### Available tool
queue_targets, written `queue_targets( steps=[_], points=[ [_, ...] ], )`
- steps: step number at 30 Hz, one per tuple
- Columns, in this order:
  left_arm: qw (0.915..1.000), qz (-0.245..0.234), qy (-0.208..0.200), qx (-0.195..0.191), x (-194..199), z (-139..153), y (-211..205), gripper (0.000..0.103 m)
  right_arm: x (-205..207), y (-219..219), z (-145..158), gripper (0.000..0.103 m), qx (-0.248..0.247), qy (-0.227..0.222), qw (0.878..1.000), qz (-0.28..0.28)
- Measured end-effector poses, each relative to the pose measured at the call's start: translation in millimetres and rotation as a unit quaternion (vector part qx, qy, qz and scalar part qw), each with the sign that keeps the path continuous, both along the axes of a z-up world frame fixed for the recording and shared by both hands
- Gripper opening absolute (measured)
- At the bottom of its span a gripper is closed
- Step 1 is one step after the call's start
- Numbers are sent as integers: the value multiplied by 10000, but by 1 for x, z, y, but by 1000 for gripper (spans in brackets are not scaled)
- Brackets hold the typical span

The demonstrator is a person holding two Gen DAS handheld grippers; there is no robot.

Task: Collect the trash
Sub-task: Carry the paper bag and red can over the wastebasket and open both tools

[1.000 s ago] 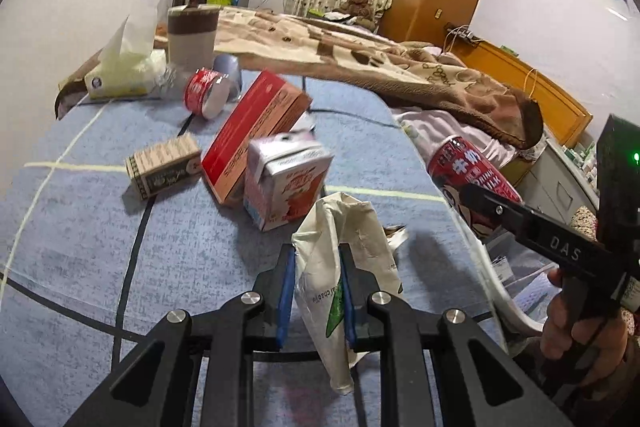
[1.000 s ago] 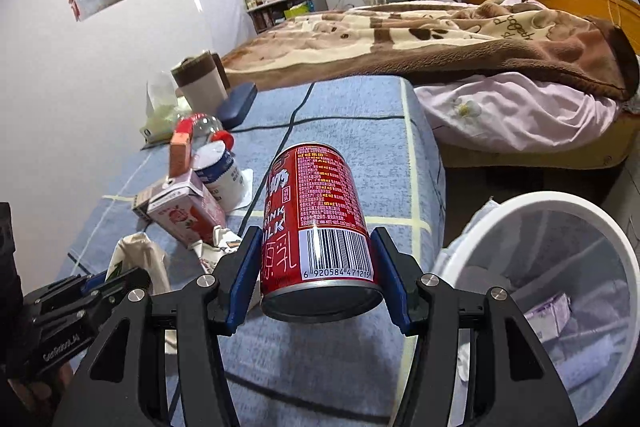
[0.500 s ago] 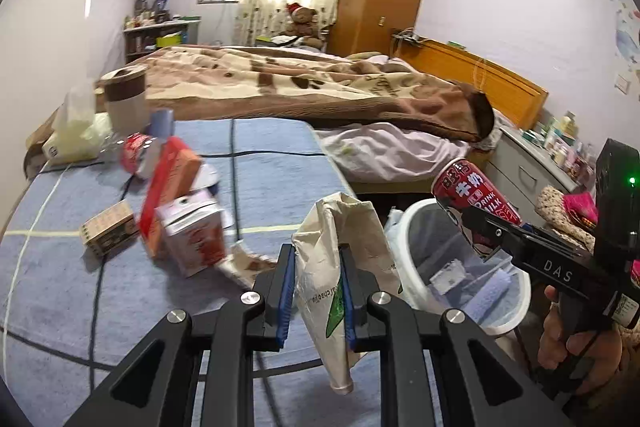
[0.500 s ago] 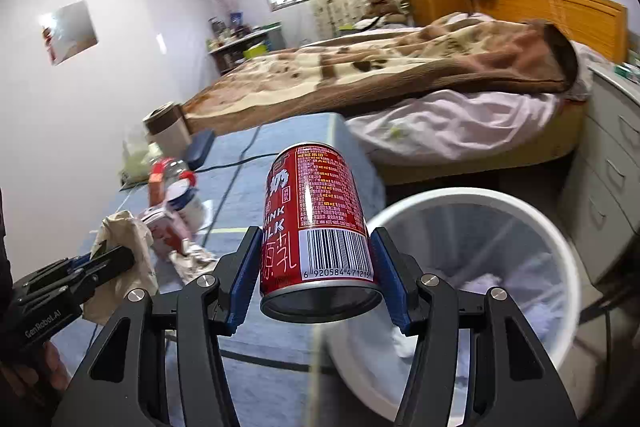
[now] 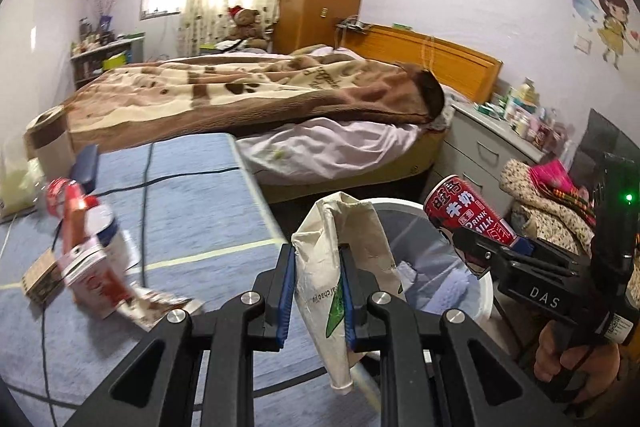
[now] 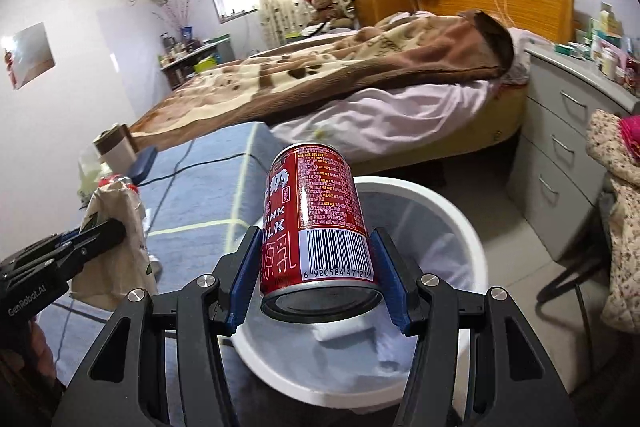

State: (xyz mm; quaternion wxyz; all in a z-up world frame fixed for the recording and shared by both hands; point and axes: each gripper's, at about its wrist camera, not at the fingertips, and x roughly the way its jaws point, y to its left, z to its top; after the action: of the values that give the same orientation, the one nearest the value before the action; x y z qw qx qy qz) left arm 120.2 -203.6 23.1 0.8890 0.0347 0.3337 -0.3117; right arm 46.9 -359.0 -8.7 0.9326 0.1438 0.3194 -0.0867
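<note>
My left gripper [image 5: 316,291] is shut on a crumpled white paper bag [image 5: 340,267] and holds it in the air near the table's right edge, beside the white trash bin [image 5: 480,299]. My right gripper [image 6: 316,275] is shut on a red milk can [image 6: 316,223] and holds it over the bin's [image 6: 460,211] open mouth. The can [image 5: 468,215] and right gripper [image 5: 492,259] also show in the left wrist view. The bag [image 6: 116,247] shows at the left of the right wrist view. The bin holds white liner and scraps.
On the blue cloth table [image 5: 192,211] lie a pink-and-white carton [image 5: 96,279], a small brown box [image 5: 40,277], a red can [image 5: 60,189] and a torn wrapper [image 5: 160,307]. A bed [image 5: 248,95] stands behind, a grey drawer unit [image 6: 560,147] to the right.
Both grippers have swung right from over the table toward the bin. The can now hangs over the bin's mouth and the bag is beside its rim. Both grips are unchanged.
</note>
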Motion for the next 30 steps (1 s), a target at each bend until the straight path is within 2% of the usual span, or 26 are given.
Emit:
queue_targets(
  steps=[8,15,21,24,26,28,30],
  points=[
    [9993,-335,139,129,7,-14,-39,21,-3,-18,-14,56,30,255,9995,-208],
    [9977,-465,223,441,17,-33,-69,21,-3,-26,-29,56,-27,518,9984,-234],
    [9963,-627,418,414,20,-45,-77,21,-5,-30,-34,57,-227,676,9969,-332],
    [9959,-644,493,389,23,-49,-78,24,-6,-33,-31,58,-236,613,9971,-383],
    [9959,-632,560,316,25,-50,-76,28,-7,-32,-29,64,-292,584,9971,-401],
    [9959,-635,577,270,26,-50,-75,37,-9,-31,-26,66,-327,538,9972,-404],
    [9962,-623,542,272,25,-49,-72,38,-9,-30,-24,66,-342,513,9973,-402]
  ],
)
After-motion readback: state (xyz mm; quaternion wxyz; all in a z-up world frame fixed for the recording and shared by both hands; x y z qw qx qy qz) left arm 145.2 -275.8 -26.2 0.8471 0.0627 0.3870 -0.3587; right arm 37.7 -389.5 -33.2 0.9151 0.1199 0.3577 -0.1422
